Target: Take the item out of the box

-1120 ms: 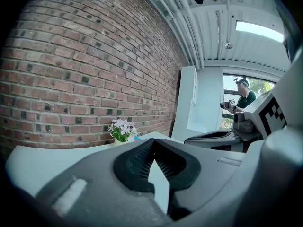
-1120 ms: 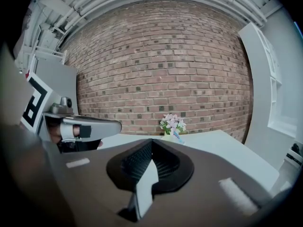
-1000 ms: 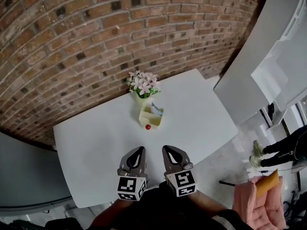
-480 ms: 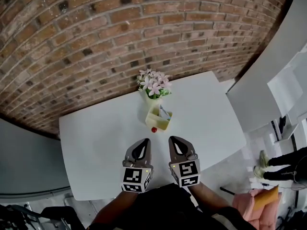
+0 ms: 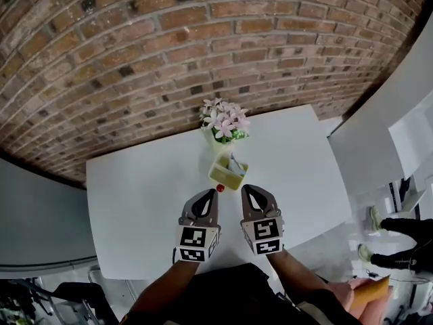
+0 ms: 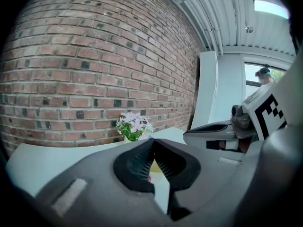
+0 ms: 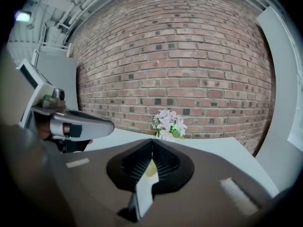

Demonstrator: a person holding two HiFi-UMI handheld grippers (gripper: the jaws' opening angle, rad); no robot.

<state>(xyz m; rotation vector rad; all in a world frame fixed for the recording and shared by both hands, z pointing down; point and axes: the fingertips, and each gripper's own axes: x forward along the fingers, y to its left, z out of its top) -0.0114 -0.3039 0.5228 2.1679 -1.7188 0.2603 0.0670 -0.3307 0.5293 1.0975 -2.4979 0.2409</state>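
Note:
A small pale-yellow open box (image 5: 227, 174) sits on the white table (image 5: 135, 202), just in front of a vase of pink flowers (image 5: 223, 119). Something light blue and white sticks up inside the box. A small red ball (image 5: 220, 189) lies on the table at the box's near corner. My left gripper (image 5: 206, 199) and right gripper (image 5: 251, 193) hover side by side just short of the box, both shut with nothing between the jaws. The flowers (image 7: 168, 123) show ahead in the right gripper view, and the flowers (image 6: 134, 125) in the left gripper view too.
A brick wall (image 5: 169, 53) runs right behind the table. A white panel (image 5: 379, 134) stands at the right. A person's legs (image 5: 399, 239) show on the floor at the far right, beside something pink and orange (image 5: 369, 293).
Both grippers have moved forward, from near the table's front edge to just short of the box. The view has shifted with them.

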